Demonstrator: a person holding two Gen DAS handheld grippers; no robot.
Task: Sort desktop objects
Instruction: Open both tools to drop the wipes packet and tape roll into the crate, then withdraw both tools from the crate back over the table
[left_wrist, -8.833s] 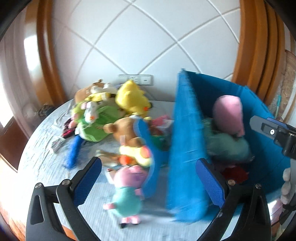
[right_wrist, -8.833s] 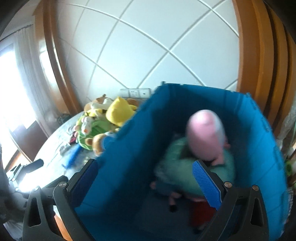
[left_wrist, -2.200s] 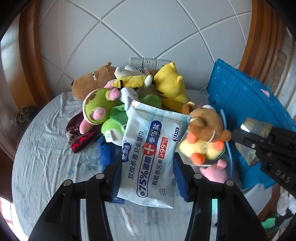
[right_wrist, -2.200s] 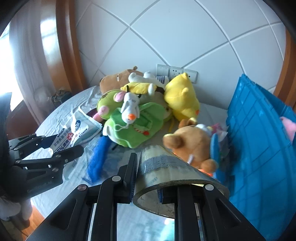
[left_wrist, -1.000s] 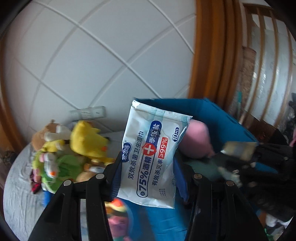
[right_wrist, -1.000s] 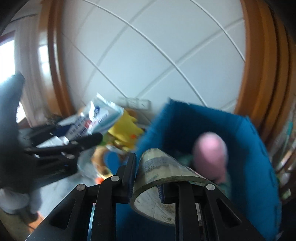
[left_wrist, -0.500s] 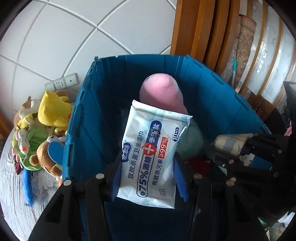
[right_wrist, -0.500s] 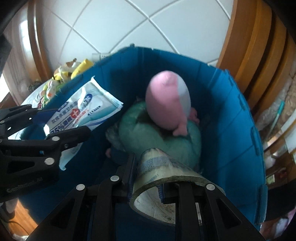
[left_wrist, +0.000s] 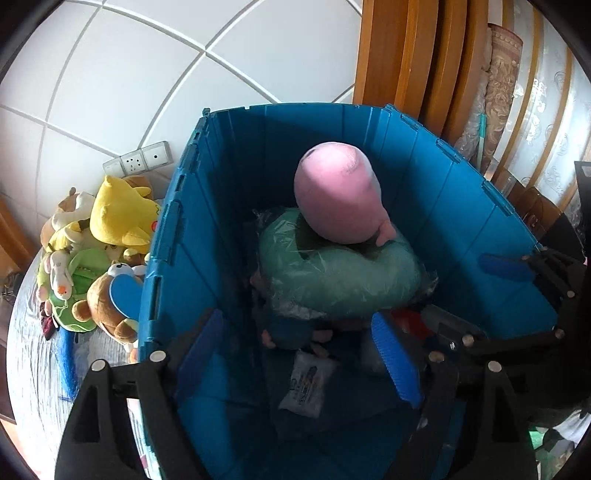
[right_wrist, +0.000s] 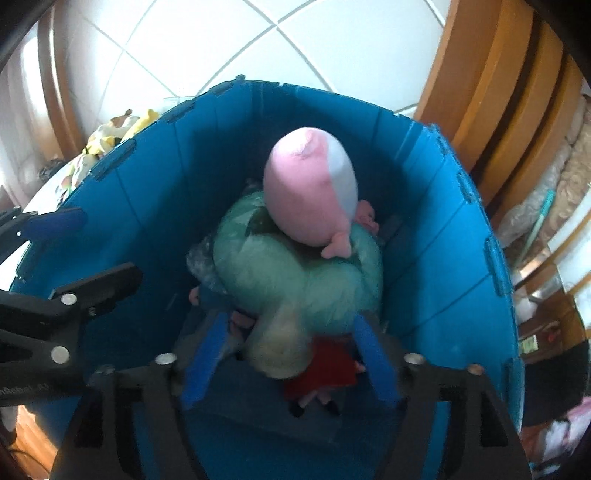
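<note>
Both grippers hang open over the blue bin (left_wrist: 229, 206). My left gripper (left_wrist: 299, 354) is empty; the white wet-wipes pack (left_wrist: 308, 384) lies on the bin floor below it. My right gripper (right_wrist: 290, 354) is empty; the tape roll (right_wrist: 280, 343) is blurred between its fingers, inside the bin. A pink plush (left_wrist: 340, 195) rests on a green bagged cushion (left_wrist: 332, 269) in the bin. The right gripper also shows in the left wrist view (left_wrist: 502, 266), and the left gripper in the right wrist view (right_wrist: 55, 221).
A pile of plush toys (left_wrist: 107, 236) lies on the round table (left_wrist: 29, 369) left of the bin: yellow, green, brown. A wall socket (left_wrist: 138, 162) is behind them. Wooden frames (left_wrist: 413, 59) stand behind the bin on the right.
Both grippers have opened over the bin. The wipes pack has left my left gripper and lies on the bin floor. The tape roll has left my right gripper and is dropping.
</note>
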